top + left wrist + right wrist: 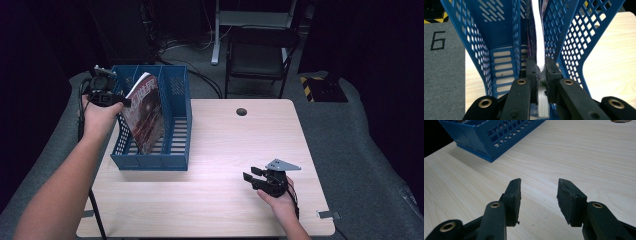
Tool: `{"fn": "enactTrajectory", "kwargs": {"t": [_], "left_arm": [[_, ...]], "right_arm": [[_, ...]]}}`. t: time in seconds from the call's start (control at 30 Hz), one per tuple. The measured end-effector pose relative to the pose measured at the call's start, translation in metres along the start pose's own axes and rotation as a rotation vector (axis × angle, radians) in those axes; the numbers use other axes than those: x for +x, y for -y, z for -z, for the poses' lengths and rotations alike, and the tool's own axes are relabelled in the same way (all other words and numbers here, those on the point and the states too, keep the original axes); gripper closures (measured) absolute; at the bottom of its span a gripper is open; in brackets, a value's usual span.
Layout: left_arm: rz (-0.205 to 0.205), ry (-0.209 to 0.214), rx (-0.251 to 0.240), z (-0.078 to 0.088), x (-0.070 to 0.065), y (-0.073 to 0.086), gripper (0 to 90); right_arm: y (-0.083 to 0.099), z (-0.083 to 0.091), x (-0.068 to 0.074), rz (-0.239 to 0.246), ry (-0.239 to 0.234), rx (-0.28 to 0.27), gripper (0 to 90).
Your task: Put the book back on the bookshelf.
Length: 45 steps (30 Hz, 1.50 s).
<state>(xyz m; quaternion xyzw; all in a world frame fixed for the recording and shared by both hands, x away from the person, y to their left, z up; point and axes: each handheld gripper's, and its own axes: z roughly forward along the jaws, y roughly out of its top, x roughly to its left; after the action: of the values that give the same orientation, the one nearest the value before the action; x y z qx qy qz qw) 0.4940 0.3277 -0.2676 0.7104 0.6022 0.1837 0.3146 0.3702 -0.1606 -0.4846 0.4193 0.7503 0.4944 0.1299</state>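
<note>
Clearly, a magazine (146, 114) is pinched by its edge between the pads of the left gripper (120, 102), which is clenched on it at the near-left corner of the blue file rack (175, 155). The magazine is seen standing tilted inside the rack, in what looks like the middle compartment, its lower part masked by the perforated dividers, so its footing cannot be made out. On its cover only part of a red title and a dark picture can be read. In the left gripper view the magazine (539, 37) is shown edge-on as a pale strip running up between two blue walls (571, 42), and its covers are almost wholly hidden; the gripper (540, 67) is closed on that strip. The right gripper (248, 175) is held low over the bare wooden table (225, 145), well apart from the rack, with its jaws released and nothing between them. In the right gripper view (539, 192) only a corner of the rack (491, 137) is caught, cut off by the top edge.
</note>
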Motion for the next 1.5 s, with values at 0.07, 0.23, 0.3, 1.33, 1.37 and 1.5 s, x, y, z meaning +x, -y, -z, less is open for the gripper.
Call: {"fn": "enactTrajectory", "kwargs": {"t": [0.07, 0.23, 0.3, 1.33, 1.37, 1.5], "left_arm": [[0.006, -0.008, -0.005, -0.001, -0.001, -0.002, 84.3], [0.040, -0.025, -0.022, -0.006, -0.002, -0.007, 84.4], [0.044, -0.040, -0.036, -0.007, -0.003, -0.008, 84.3], [0.088, -0.162, -0.179, -0.022, -0.009, 0.001, 84.1], [0.086, -0.163, -0.182, -0.023, -0.009, 0.001, 84.1], [0.093, -0.147, -0.172, -0.022, -0.007, 0.002, 83.4]], "right_arm": [[0.000, 0.000, 0.000, -0.004, 0.000, 0.001, 53.9], [0.000, 0.001, 0.000, 0.001, 0.002, 0.000, 53.9], [0.000, 0.001, -0.001, -0.002, 0.000, -0.003, 53.9], [0.000, 0.001, 0.000, 0.001, -0.004, 0.003, 53.9], [0.000, 0.001, 0.000, 0.004, -0.005, 0.003, 53.9], [0.000, 0.001, 0.000, 0.009, -0.004, 0.000, 53.9]]}}
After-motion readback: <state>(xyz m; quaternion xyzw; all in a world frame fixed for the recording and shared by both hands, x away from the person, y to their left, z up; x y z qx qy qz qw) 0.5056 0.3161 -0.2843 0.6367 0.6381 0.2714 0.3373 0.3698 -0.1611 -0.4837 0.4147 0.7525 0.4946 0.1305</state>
